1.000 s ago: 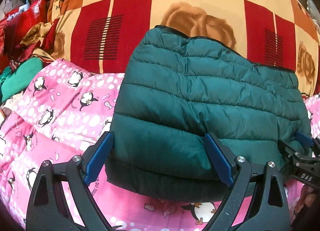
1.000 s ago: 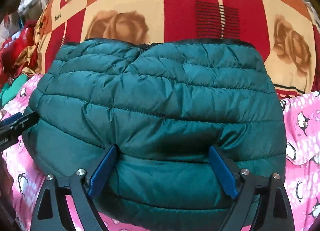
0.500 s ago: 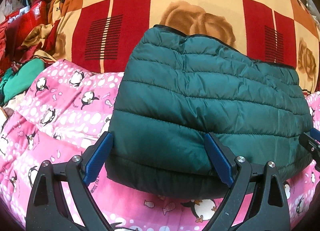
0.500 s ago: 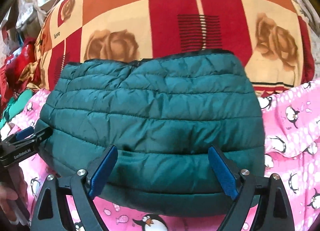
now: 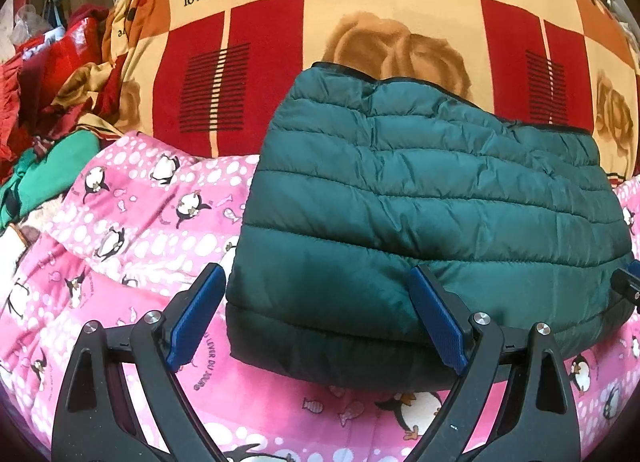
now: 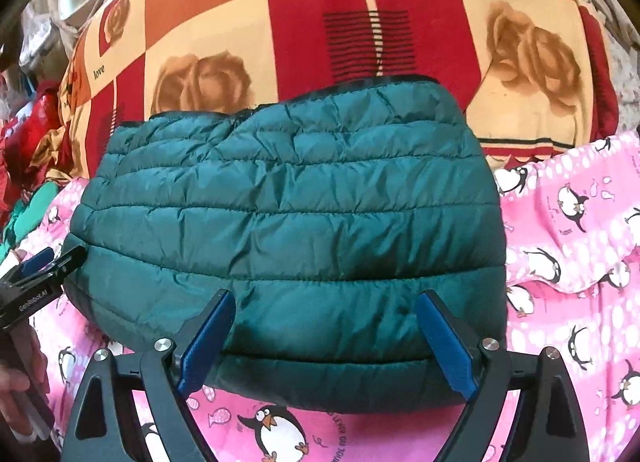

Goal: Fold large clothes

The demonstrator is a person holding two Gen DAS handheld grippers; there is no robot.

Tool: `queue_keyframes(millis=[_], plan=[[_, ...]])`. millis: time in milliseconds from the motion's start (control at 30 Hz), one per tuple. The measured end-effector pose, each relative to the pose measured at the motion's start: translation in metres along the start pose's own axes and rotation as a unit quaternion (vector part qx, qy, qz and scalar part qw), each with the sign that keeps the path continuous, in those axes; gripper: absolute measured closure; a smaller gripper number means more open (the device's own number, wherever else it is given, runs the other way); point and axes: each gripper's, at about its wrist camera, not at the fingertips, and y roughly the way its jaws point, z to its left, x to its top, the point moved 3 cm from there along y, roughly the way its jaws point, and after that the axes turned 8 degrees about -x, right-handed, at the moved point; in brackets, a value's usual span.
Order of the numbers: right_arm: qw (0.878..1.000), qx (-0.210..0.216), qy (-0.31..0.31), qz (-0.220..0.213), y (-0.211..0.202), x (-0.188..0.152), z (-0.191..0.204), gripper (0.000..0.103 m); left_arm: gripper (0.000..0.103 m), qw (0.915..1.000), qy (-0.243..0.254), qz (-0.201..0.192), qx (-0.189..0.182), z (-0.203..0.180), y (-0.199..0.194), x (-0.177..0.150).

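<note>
A dark green quilted puffer jacket [image 5: 432, 202] lies folded into a compact block on a pink penguin blanket [image 5: 132, 230]. It also shows in the right wrist view [image 6: 296, 222]. My left gripper [image 5: 316, 314] is open and empty, its blue pads wide apart at the jacket's near left edge. My right gripper [image 6: 326, 338] is open and empty, its pads wide apart at the jacket's near edge. The left gripper's tip shows at the left in the right wrist view [image 6: 48, 266]. The right gripper's tip shows at the right edge in the left wrist view [image 5: 628, 282].
A red, orange and cream checked blanket [image 5: 360, 14] with rose prints lies behind the jacket. A pile of red and green clothes [image 5: 48, 134] sits at the far left. The pink blanket [image 6: 568, 230] spreads on both sides of the jacket.
Both grippers have drawn back from the folded jacket, so more pink blanket shows below it. The jacket stays flat in place.
</note>
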Motion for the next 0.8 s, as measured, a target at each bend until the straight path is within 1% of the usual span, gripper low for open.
queue_keyframes(millis=[67,167,233,333,400,433,500,533,600,633,667,700,733,800], plan=[[1.000,-0.002,0.004,0.001,0.000,0.000,-0.003,0.013,0.010,1.0000,-0.001,0.000,-0.002,0.002,-0.001,0.001],[1.000,-0.008,0.013,0.001,0.002,0.001,-0.013,0.013,0.010,0.9998,-0.013,0.004,-0.017,0.009,0.000,0.003],[1.000,-0.013,0.024,0.002,0.005,0.003,-0.022,0.013,0.010,0.9989,-0.030,0.006,-0.035,0.016,0.002,0.007],[0.999,-0.011,0.049,0.010,0.010,0.006,-0.038,0.009,0.010,0.9944,-0.072,0.014,-0.075,0.032,0.009,0.013],[0.997,-0.003,0.069,0.014,0.014,0.008,-0.050,0.009,0.010,0.9876,-0.107,0.023,-0.112,0.045,0.016,0.016],[0.997,0.000,0.079,0.016,0.016,0.009,-0.056,0.009,0.010,0.9848,-0.119,0.027,-0.124,0.048,0.019,0.017],[0.995,0.008,0.101,0.023,0.023,0.012,-0.069,0.008,0.010,0.9738,-0.156,0.041,-0.160,0.060,0.030,0.019],[0.993,0.014,0.113,0.028,0.027,0.013,-0.076,0.008,0.010,0.9695,-0.168,0.045,-0.173,0.063,0.034,0.019],[0.989,0.026,0.137,0.041,0.037,0.015,-0.088,0.008,0.010,0.9545,-0.199,0.062,-0.213,0.071,0.047,0.020],[0.987,0.035,0.150,0.049,0.044,0.015,-0.095,0.008,0.010,0.9487,-0.210,0.070,-0.226,0.074,0.051,0.020],[0.985,0.040,0.160,0.056,0.048,0.015,-0.100,0.006,0.007,0.9421,-0.221,0.078,-0.240,0.076,0.058,0.019],[0.983,0.043,0.169,0.063,0.054,0.016,-0.105,0.001,0.005,0.9374,-0.229,0.083,-0.249,0.078,0.064,0.019],[0.981,0.048,0.175,0.068,0.060,0.016,-0.110,0.000,0.002,0.9351,-0.232,0.086,-0.254,0.078,0.069,0.019],[0.979,0.062,0.179,0.071,0.068,0.018,-0.115,0.000,0.001,0.9340,-0.228,0.088,-0.261,0.077,0.074,0.021]])
